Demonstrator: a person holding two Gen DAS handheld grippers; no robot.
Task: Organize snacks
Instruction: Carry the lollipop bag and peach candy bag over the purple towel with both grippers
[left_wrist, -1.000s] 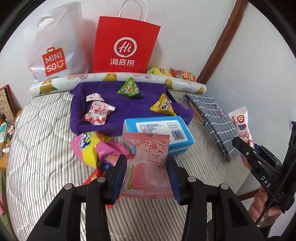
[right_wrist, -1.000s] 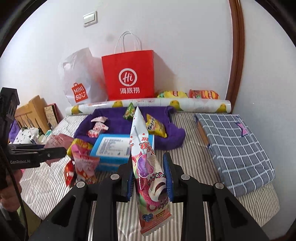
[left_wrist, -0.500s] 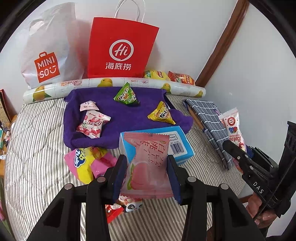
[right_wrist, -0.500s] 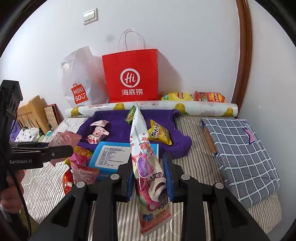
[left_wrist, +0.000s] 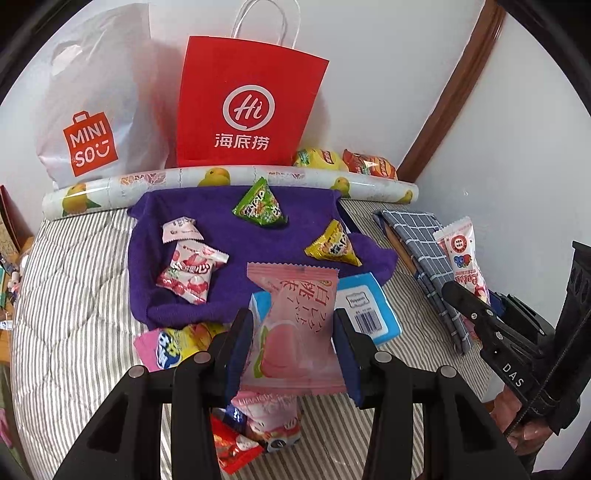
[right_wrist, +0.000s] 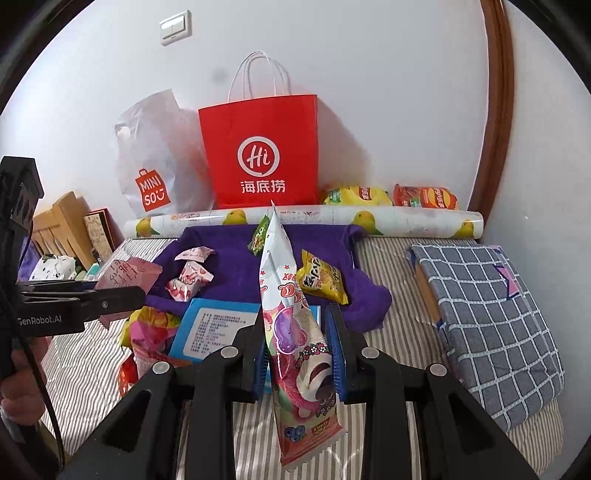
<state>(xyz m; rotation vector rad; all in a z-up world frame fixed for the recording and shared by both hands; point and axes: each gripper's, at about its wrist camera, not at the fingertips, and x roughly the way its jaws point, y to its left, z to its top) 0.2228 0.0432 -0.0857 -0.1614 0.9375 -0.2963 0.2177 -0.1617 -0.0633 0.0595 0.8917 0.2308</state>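
My left gripper (left_wrist: 293, 347) is shut on a pink peach snack packet (left_wrist: 295, 325), held above the striped bed near the purple towel (left_wrist: 236, 236). On the towel lie a green triangular packet (left_wrist: 260, 205), a yellow triangular packet (left_wrist: 334, 245) and two pink-and-white candy packets (left_wrist: 192, 269). My right gripper (right_wrist: 299, 354) is shut on a long white-and-pink gummy packet (right_wrist: 291, 317), held upright. A blue wipes pack (right_wrist: 210, 326) lies just in front of the towel. The right gripper with its packet (left_wrist: 461, 254) shows at the right edge of the left wrist view.
A red paper bag (left_wrist: 247, 107) and a white Miniso bag (left_wrist: 88, 107) stand against the wall behind a rolled fruit-print mat (left_wrist: 221, 179). Two chip bags (right_wrist: 388, 195) lie behind the roll. A folded checked cloth (right_wrist: 487, 302) lies right; loose snacks (left_wrist: 173, 343) lie left of the wipes.
Both grippers have moved forward toward the purple towel, each keeping its packet. The towel and bags now look nearer and larger.
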